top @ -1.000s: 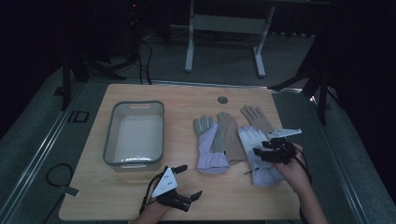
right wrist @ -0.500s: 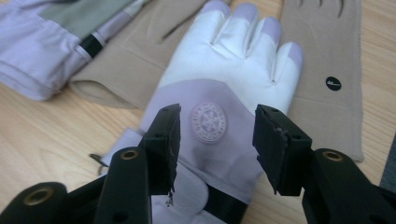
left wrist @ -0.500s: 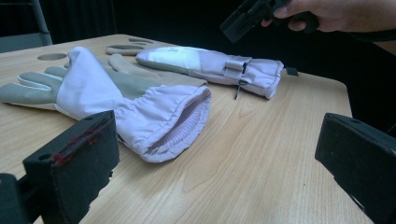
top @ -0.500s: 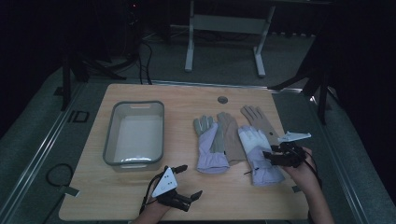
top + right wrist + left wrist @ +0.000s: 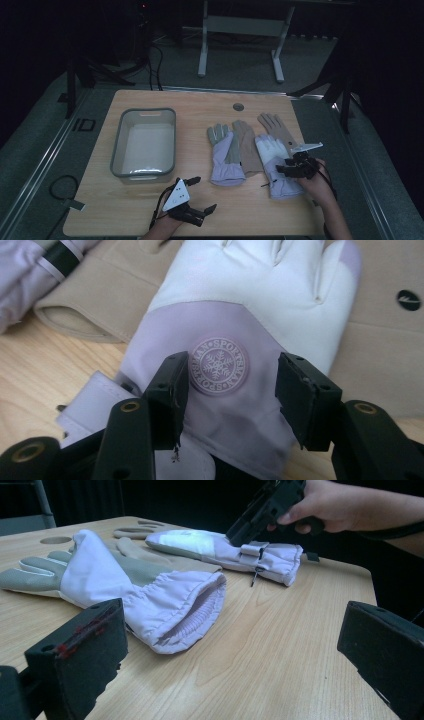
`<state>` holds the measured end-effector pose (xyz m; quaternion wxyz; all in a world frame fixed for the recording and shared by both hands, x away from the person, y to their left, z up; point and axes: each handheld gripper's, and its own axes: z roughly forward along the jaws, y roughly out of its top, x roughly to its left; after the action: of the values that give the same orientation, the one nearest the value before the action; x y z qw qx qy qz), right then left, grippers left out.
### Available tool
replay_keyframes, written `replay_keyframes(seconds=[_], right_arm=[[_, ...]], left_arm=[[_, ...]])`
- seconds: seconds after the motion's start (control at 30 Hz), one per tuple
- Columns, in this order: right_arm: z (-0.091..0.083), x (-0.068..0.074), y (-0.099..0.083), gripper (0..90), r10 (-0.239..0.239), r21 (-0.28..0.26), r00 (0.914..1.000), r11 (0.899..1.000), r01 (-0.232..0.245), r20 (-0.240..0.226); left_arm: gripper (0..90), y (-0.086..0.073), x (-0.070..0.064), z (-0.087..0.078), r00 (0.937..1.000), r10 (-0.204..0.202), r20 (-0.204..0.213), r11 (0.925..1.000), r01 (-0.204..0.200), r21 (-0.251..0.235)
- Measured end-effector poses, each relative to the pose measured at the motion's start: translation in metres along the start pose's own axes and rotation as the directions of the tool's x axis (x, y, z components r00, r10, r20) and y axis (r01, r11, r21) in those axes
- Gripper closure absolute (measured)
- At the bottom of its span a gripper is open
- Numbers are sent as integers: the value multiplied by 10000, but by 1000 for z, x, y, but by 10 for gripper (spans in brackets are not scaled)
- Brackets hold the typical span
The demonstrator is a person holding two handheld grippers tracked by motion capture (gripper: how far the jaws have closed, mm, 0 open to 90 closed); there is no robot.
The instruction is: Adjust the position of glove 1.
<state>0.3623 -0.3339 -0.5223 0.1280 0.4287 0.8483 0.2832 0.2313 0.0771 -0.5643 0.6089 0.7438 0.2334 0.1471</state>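
Right claw [image 5: 227, 390] down over the right lilac glove [image 5: 235, 340], jaws parted narrowly, one on each side of the round badge [image 5: 218, 365] on the glove's back; badge ringed with upside-down lettering that looks like "SPORTSMAN", a snowflake in the middle. No grip on the fabric to be seen. Same claw [image 5: 292, 167] over the wrist end of that glove [image 5: 272, 165] in the high view, held by the right hand [image 5: 315, 180].

Four gloves counted: two lilac, two tan. From the right lilac glove: one tan glove [image 5: 275, 127] just beyond it and partly under it; second tan glove [image 5: 247, 145] just to its left; left lilac glove [image 5: 225, 157] past that, overlapping the tan one. Small dark mark [image 5: 409, 299] on the tan glove, unreadable.

Left claw [image 5: 192, 197] well to the left and nearer the table's front edge, jaws spread wide, holding nothing.

One grey tub [image 5: 145, 145] farther left. One round hole [image 5: 238, 107] in the table [image 5: 105, 200], beyond the gloves.
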Motion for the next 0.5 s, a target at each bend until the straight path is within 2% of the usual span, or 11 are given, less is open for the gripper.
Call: replay_keyframes(seconds=[0.07,0.13,0.27,0.43,0.5], right_arm=[[4,0,-2,496,9,17,10000,10000,-9,11],[5,1,-3,616,42,70,9993,10000,-39,-370],[6,4,-3,652,180,88,9995,9998,-178,-273],[5,12,-4,772,221,46,9997,9997,-222,72],[3,13,-4,789,385,68,9992,9992,-385,113]], left_arm=[[0,0,0,0,10000,7,2,10000,-7,14],[0,0,0,0,10000,4,0,10000,-4,14],[0,0,0,0,10000,6,0,10000,-6,12],[0,0,0,0,10000,-22,0,10000,22,15],[0,0,0,0,10000,-27,-4,10000,27,13]])
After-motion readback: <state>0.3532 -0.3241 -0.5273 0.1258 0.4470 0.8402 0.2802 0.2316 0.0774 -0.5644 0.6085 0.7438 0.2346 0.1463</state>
